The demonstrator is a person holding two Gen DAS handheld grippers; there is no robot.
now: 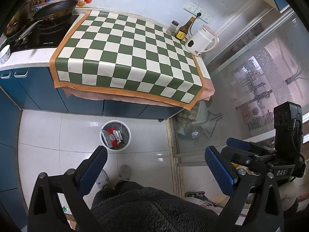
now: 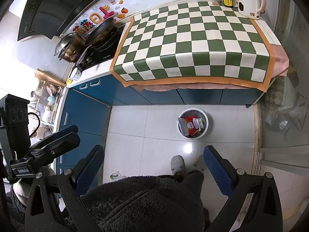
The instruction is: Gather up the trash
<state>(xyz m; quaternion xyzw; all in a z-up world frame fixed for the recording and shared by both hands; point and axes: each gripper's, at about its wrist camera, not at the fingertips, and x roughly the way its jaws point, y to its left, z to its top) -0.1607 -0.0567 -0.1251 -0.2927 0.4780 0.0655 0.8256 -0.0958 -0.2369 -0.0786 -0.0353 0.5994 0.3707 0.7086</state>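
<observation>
Both the left gripper [image 1: 156, 160] and right gripper [image 2: 154, 159], jaws spread and empty, hover above the floor bin [image 2: 192, 123]. Inside it lie wrappers [image 2: 191, 125]: seemingly light, crinkly, slippery; best pinched at an edge.

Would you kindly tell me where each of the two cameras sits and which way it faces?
Left wrist: on the left hand-held gripper, open, tilted down at the checkered mat and trash bin; dark fleece robe, slippers and the right hand-held gripper show.
Right wrist: on the right hand-held gripper, open, facing the same counter; robe, slippers and the left gripper show.
Shared: mat, bin, kettle, frying pan.
</observation>
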